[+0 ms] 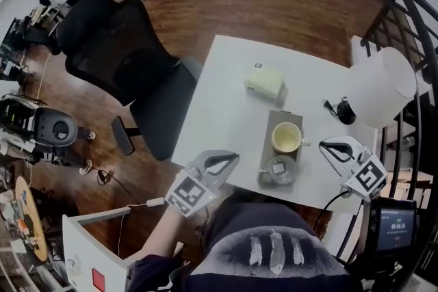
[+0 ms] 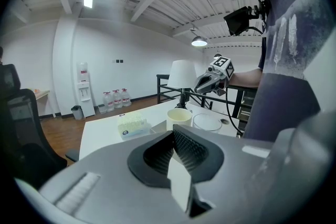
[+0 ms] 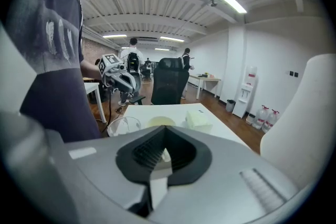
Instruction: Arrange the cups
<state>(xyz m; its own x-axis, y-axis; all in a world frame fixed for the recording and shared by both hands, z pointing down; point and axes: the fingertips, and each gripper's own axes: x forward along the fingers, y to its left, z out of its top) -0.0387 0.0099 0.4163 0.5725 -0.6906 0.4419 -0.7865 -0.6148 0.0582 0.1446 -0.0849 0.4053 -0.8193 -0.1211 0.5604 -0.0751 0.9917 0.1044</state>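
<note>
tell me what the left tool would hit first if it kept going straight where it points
Most likely the cream cup on the tray: it sits straight ahead of the shut left tool, with the glass cup beside that line. Depth is unclear, so the tray's edge could come first.

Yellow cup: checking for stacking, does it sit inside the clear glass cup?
No, the yellow cup stands beside the clear glass cup on the tray, not in it.
</note>
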